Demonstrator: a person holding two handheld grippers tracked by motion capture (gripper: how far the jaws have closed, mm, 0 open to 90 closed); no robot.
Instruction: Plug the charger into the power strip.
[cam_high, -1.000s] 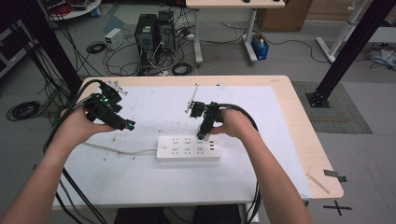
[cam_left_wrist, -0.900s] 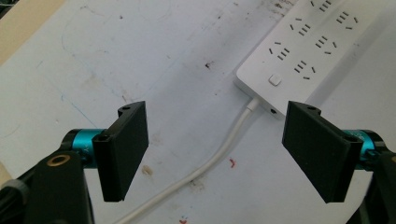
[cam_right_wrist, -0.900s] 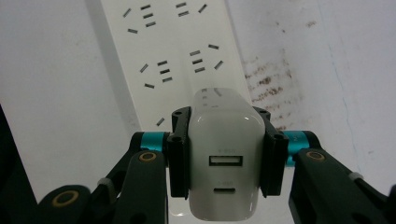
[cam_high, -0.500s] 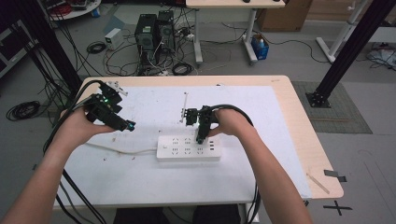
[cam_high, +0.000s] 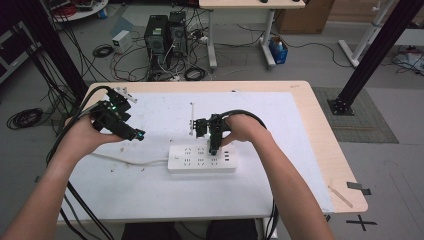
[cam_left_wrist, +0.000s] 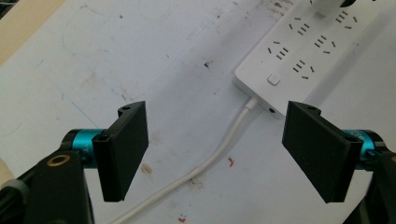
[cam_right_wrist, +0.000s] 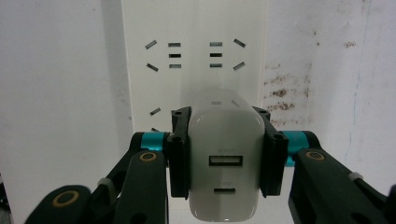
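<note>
Over the power strip (cam_high: 201, 158), at about six o'clock from the middle of the table (cam_high: 300, 130), your right gripper (cam_right_wrist: 226, 154) has its jaws pressed on both sides of a white charger (cam_right_wrist: 225, 154). The grip looks firm and centred, with the two ports of the charger facing the camera.

To do this step well, keep the charger upright and square to the strip, so the prongs meet the slots straight. I cannot see the prongs, so I cannot tell if they already sit in a socket. Push straight down, not at an angle, and do not loosen the jaws before the body of the charger lies flat on the strip. The strip is light and may slide, I think; a slow push is safer.

Seen from the right gripper, free sockets lie at twelve o'clock, just beyond the charger.

Your left gripper (cam_high: 138, 135) hangs at nine o'clock from the strip, jaws wide apart and holding nothing. In its own view the white cord (cam_left_wrist: 219, 151) runs between the jaws below, not touched, and the strip end is at one o'clock. You could use it to steady the strip.
</note>
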